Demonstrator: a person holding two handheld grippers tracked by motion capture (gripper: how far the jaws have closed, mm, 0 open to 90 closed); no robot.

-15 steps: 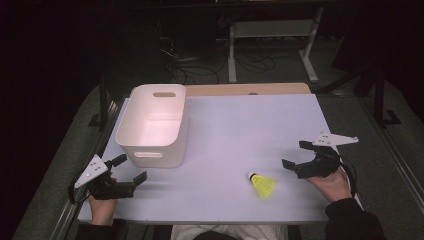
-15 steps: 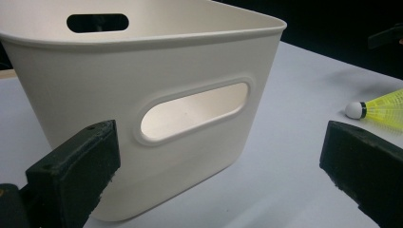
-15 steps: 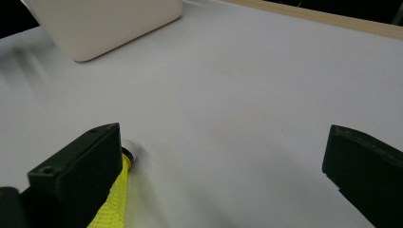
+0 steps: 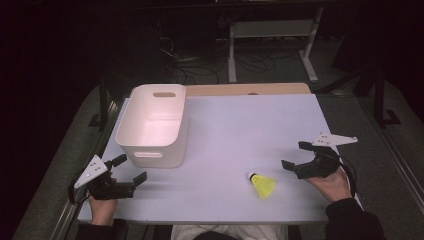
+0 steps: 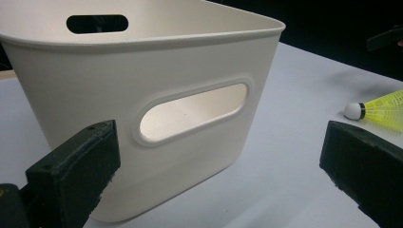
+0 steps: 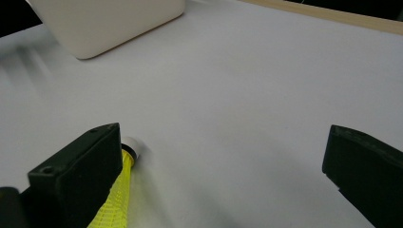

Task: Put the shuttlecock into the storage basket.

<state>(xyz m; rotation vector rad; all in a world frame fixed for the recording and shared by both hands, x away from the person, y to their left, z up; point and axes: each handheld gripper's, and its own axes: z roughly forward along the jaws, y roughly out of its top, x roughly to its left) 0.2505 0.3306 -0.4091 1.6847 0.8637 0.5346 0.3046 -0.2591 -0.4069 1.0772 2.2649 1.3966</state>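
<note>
From the high view, you held the left gripper [image 4: 127, 172] at the near left corner of the pale table [image 4: 240, 130], its 2 jaws spread apart and nothing between them, just in front of the white bin [image 4: 152, 125]. The bin stood upright on the left side of the table, empty as far as its inside showed. Your right gripper [image 4: 296, 156] hovered near the right edge, jaws also parted and holding nothing — the yellow shuttlecock [image 4: 262, 184] lay on its side on the table just beside it, toward the middle, white cork pointing left.

In the left gripper view, your jaws framed the bin's near wall [image 5: 142, 95] with its oval handle slot, and the shuttlecock [image 5: 378, 110] lay well off to the right.

In the right gripper view, the shuttlecock [image 6: 124, 180] sat partly behind your left-hand jaw — not between the 2 — with the bin's corner [image 6: 104, 23] far ahead
</note>
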